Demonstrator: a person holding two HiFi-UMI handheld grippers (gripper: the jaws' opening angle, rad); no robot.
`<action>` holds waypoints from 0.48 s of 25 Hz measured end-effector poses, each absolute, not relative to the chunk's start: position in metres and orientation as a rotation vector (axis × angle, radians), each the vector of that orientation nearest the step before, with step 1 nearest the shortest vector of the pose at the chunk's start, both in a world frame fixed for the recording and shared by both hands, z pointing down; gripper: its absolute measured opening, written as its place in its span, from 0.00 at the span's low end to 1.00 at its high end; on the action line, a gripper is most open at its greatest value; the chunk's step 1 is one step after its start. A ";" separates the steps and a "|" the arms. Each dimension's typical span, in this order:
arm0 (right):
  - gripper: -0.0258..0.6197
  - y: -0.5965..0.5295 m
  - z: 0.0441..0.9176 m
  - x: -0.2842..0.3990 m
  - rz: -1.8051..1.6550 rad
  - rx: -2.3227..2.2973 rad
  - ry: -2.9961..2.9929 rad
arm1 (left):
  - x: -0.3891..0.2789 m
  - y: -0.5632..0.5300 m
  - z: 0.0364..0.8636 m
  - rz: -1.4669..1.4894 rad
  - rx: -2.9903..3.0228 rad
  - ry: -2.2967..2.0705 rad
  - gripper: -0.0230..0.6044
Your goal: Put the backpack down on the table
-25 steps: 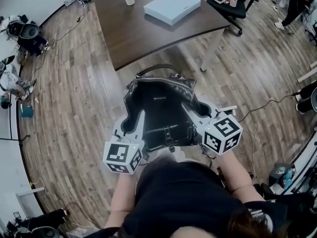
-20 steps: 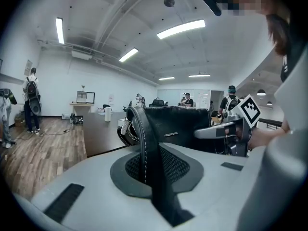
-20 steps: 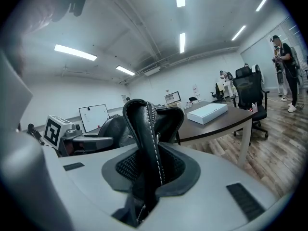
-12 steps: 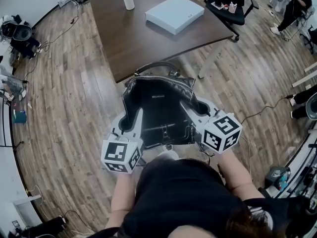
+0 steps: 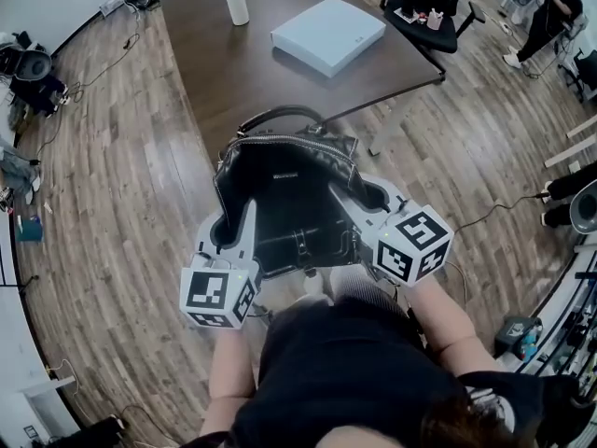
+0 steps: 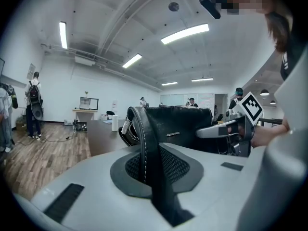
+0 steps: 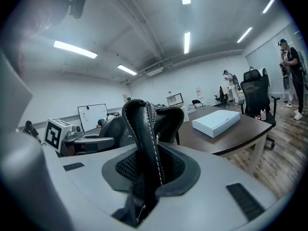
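backpack (image 5: 284,199) hangs pinched between left gripper (image 5: 235,220) and right gripper (image 5: 367,197).

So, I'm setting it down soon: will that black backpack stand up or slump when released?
Probably floppy: the backpack folds thin at its rim where the left hand-held gripper and right hand-held gripper pinch it. Its mouth sags open between them, so it may slump on the table. No contents show inside, so likely light.

We noted the backpack (image 5: 284,199) hung between both grippers: left gripper (image 5: 241,220) clamped on its left rim, right gripper (image 5: 359,202) on its right rim. It sat at the near edge of the counter (image 5: 233,73). On the counter lay a box (image 5: 328,34), with a cylinder (image 5: 237,4) to the box's left.
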State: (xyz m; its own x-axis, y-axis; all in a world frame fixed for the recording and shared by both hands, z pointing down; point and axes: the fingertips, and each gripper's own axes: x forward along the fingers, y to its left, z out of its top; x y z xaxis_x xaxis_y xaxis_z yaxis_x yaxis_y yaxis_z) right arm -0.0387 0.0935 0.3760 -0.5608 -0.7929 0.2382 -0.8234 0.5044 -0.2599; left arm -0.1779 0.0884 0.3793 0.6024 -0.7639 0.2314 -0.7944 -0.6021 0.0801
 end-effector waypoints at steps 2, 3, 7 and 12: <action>0.18 0.080 0.374 -0.034 0.528 1.416 -2.659 | -0.173 0.077 0.377 0.268 2.649 -1.327 0.13; 0.18 0.073 0.374 -0.031 0.532 1.407 -2.666 | -0.170 0.071 0.376 0.275 2.645 -1.340 0.13; 0.18 0.042 0.375 -0.017 0.575 1.356 -2.684 | -0.156 0.044 0.374 0.314 2.616 -1.388 0.13; 0.18 -0.003 0.366 0.006 0.586 1.290 -2.715 | -0.132 0.004 0.365 0.323 2.591 -1.449 0.13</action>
State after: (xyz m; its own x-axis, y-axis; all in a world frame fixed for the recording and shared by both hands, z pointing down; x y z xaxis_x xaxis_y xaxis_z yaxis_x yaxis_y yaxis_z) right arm 0.0057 -0.0031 0.3665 -0.6424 -0.7308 0.2309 -0.7610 0.5725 -0.3052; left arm -0.1319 0.0036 0.3651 0.5089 -0.8201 0.2617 -0.8536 -0.5201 0.0302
